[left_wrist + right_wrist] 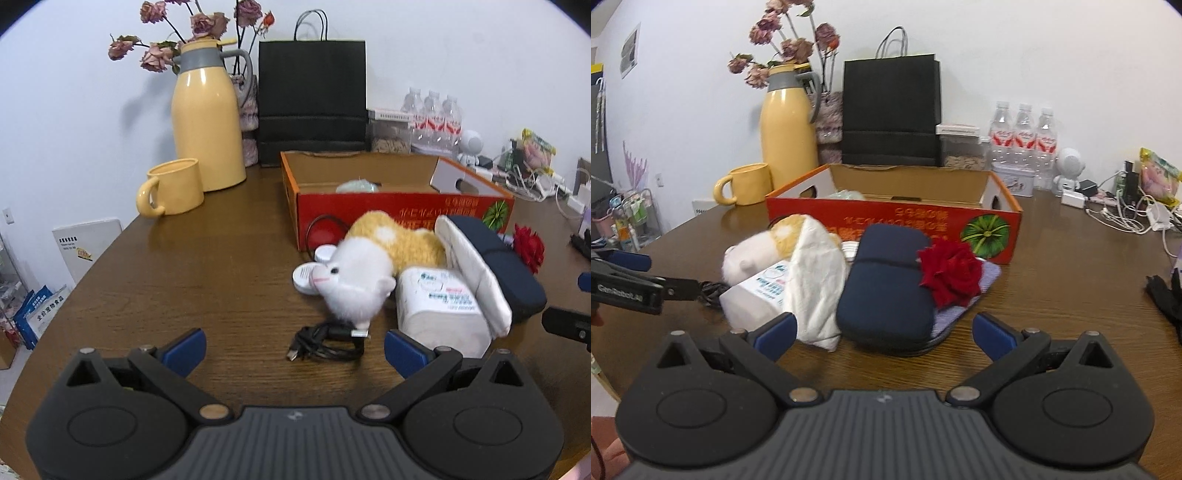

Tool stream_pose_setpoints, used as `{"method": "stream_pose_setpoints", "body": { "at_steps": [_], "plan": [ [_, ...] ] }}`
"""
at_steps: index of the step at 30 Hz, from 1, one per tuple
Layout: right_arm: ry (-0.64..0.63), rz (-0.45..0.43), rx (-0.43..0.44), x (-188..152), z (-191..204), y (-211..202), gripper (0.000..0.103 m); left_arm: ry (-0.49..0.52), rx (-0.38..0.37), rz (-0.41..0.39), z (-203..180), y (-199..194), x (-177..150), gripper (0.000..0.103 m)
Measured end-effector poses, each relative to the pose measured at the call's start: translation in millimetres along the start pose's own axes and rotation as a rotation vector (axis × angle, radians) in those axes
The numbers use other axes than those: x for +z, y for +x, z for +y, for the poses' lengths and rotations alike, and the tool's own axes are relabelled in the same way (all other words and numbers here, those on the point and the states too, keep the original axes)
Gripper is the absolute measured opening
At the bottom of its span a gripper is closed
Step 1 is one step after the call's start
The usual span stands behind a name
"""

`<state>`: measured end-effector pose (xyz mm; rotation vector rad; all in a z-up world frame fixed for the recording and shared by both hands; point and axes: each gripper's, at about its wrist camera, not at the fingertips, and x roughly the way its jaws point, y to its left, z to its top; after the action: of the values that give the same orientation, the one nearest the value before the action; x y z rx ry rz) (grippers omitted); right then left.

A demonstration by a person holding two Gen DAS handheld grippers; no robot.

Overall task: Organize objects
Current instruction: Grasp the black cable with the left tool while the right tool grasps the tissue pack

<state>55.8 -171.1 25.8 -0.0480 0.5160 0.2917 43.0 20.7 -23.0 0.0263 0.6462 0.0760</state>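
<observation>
A pile lies before the open red cardboard box (402, 214): a white and orange plush toy (354, 284), a coiled black cable (328, 341), a white tissue pack (439, 310), a navy case (506, 266) and a red rose (530, 245). My left gripper (293, 352) is open and empty, just in front of the cable. My right gripper (884, 334) is open and empty, close to the navy case (886, 288), with the rose (951, 275) on its right and a white cloth (816, 284) on its left. The box (894, 221) holds a pale green item.
A yellow jug (207, 129), a yellow mug (173, 188), dried flowers and a black paper bag (312, 103) stand at the back. Water bottles (1023, 136), a small white robot figure (1067, 168) and tangled chargers (1126, 214) sit at the right. The table edge curves at left.
</observation>
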Motion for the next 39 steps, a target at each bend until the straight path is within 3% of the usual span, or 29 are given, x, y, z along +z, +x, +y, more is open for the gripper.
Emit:
{"method": "stream_pose_setpoints", "body": {
  "at_steps": [10,13,17,20,24,25,27,29,31,39],
  "plan": [
    [-0.014,-0.014,0.029,7,20,19,0.101,0.06,0.027,0.017,-7,32,-4,0.103],
    [-0.017,-0.019,0.05,14,25,27,0.091,0.086,0.018,0.007,-11,37,-5,0.103],
    [-0.005,-0.012,0.073,21,30,37,0.065,0.099,0.011,0.015,-13,45,-6,0.103],
    [-0.004,-0.005,0.082,24,32,43,0.057,0.103,-0.015,-0.004,-14,47,-7,0.1],
    [-0.009,0.004,0.091,28,36,48,0.047,0.088,-0.064,-0.01,-12,47,-7,0.081],
    [-0.008,0.007,0.097,28,36,49,0.041,0.079,-0.087,-0.012,-11,46,-8,0.069],
    [-0.011,0.026,0.114,29,38,51,0.028,0.067,-0.121,-0.019,-10,43,-9,0.054],
    [-0.011,0.034,0.129,28,39,52,0.016,0.067,-0.114,-0.021,-11,40,-11,0.054],
    [-0.002,0.033,0.131,27,37,51,0.011,0.059,-0.121,-0.023,-10,37,-14,0.053],
    [0.046,-0.037,0.144,31,20,31,0.01,0.014,-0.112,-0.055,0,18,-14,0.052]
  ]
}}
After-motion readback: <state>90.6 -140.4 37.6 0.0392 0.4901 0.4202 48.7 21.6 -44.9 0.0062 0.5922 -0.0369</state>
